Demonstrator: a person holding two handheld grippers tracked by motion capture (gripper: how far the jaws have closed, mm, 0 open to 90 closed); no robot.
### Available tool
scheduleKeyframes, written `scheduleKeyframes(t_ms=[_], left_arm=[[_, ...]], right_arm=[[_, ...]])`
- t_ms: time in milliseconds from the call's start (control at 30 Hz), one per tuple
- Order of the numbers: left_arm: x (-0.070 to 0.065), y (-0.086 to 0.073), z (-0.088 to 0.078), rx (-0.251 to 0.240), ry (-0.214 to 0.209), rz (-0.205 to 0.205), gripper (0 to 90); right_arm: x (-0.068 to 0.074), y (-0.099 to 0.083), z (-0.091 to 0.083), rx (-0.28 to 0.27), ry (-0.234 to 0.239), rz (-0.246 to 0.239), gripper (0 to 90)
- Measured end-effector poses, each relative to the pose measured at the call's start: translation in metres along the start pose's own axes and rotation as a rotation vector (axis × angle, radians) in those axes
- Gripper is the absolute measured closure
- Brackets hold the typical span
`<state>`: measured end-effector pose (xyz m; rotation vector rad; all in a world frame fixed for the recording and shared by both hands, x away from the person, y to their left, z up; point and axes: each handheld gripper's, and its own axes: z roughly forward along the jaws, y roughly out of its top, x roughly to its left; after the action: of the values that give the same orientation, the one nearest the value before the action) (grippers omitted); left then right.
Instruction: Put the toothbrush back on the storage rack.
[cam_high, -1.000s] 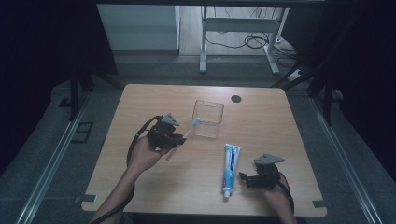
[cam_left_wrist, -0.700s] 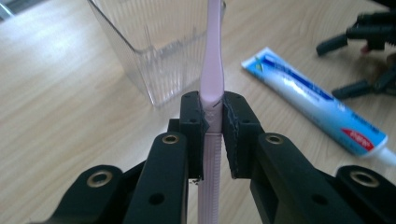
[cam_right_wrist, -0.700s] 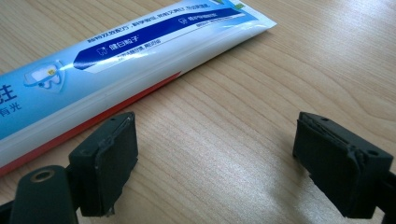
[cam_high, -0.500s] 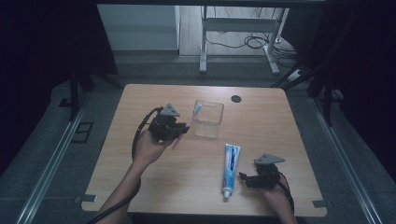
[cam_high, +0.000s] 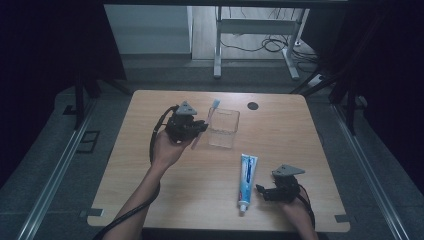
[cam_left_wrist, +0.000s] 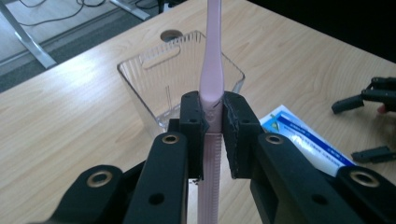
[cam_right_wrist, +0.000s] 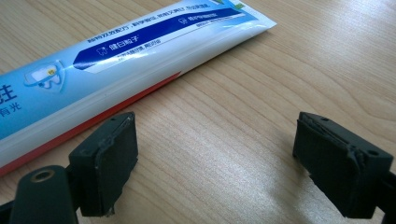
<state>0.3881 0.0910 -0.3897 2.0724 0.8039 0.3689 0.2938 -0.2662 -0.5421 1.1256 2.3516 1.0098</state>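
Left gripper view, slim pink toothbrush (cam_left_wrist: 211, 60), upright

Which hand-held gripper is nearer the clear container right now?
Left. The left hand-held gripper, shut on the pink toothbrush, is just beside the clear container. The right hand-held gripper sits open near the table's front edge, by the toothpaste tube.

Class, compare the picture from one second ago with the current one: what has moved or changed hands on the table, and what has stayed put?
The left hand-held gripper, still clamped on the pink toothbrush, has moved away from the person toward the clear container and tipped the brush up, so its head now stands by the container's rim. The right hand-held gripper stays open beside the toothpaste tube; tube and container have not moved.
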Motion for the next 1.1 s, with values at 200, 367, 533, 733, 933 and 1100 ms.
scheduleKeyframes(t_ms=[200, 367, 533, 733, 933, 1100], left_arm=[[0.002, 0.007, 0.005, -0.022, 0.014, -0.004, 78.8], [0.005, 0.012, 0.011, -0.052, 0.018, -0.020, 78.8], [0.007, 0.018, 0.014, -0.081, 0.031, -0.026, 78.8], [0.008, 0.025, 0.021, -0.097, 0.037, -0.025, 78.8], [0.007, 0.035, 0.026, -0.108, 0.038, -0.018, 78.8], [0.005, 0.045, 0.031, -0.119, 0.039, -0.001, 78.8]], right_arm=[[0.000, 0.000, 0.000, 0.000, 0.001, 0.000, 13.6], [0.000, 0.000, 0.000, 0.001, 0.001, 0.001, 13.6], [0.000, 0.000, 0.000, 0.000, 0.001, 0.001, 13.6], [0.000, 0.000, 0.000, 0.000, 0.003, 0.002, 13.5], [0.000, 0.000, 0.000, 0.000, 0.001, -0.002, 13.5], [0.000, 0.000, 0.000, 0.001, 0.002, 0.001, 13.4]])
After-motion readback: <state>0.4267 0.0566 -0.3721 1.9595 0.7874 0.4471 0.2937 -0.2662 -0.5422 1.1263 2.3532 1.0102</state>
